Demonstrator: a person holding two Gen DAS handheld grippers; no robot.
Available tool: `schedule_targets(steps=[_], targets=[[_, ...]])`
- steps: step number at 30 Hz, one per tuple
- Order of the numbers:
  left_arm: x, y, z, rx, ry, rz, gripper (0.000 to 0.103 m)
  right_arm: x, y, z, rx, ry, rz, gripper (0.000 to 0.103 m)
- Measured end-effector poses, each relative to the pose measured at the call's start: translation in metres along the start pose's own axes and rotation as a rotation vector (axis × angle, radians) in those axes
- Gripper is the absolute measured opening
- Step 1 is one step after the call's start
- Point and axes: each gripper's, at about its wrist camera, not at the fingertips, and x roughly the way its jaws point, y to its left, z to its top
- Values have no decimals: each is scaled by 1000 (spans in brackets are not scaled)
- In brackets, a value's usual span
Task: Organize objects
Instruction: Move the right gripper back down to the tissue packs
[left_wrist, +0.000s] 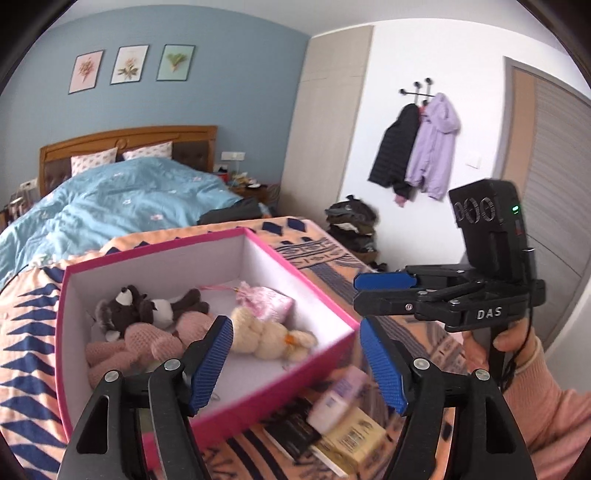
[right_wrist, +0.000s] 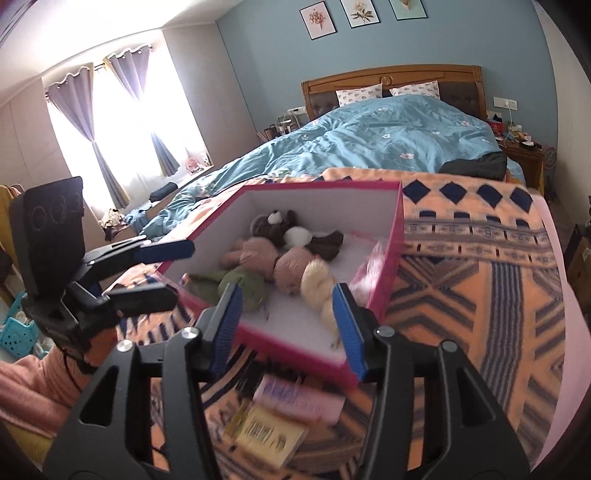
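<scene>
- The left tongs (left_wrist: 295, 363) are wide open and hold nothing.
- The right tongs (right_wrist: 288, 328) are wide open and empty too.
- A pink tube (right_wrist: 299, 400) lies just below them on the bed blanket (right_wrist: 480, 288), lying sideways.
- The pink box (right_wrist: 397, 236) of soft toys sits just past it.

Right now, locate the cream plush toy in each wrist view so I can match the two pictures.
Left wrist: the cream plush toy lies centre frame, on the box floor beside the left gripper.
Right wrist: the cream plush toy sits centre frame, by the right gripper.
Shared landmark: the pink-rimmed box holding it.
</scene>
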Motion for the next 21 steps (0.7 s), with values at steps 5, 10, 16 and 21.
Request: schedule_targets(steps=[5,10,16,21], targets=[[-6,-22,-30,24,35,-68,73,-4,-5,-44,53,49,-14,54],[11,-36,-70,7,147,-92,73,13,-17,-87,158,140,9,54],[41,-30,-105,-81,272,-84,72,30,-20,-112,223,191,30,54],[52,-21,-118,-163,309,-92,71,36,-20,-121,251,200,29,54]])
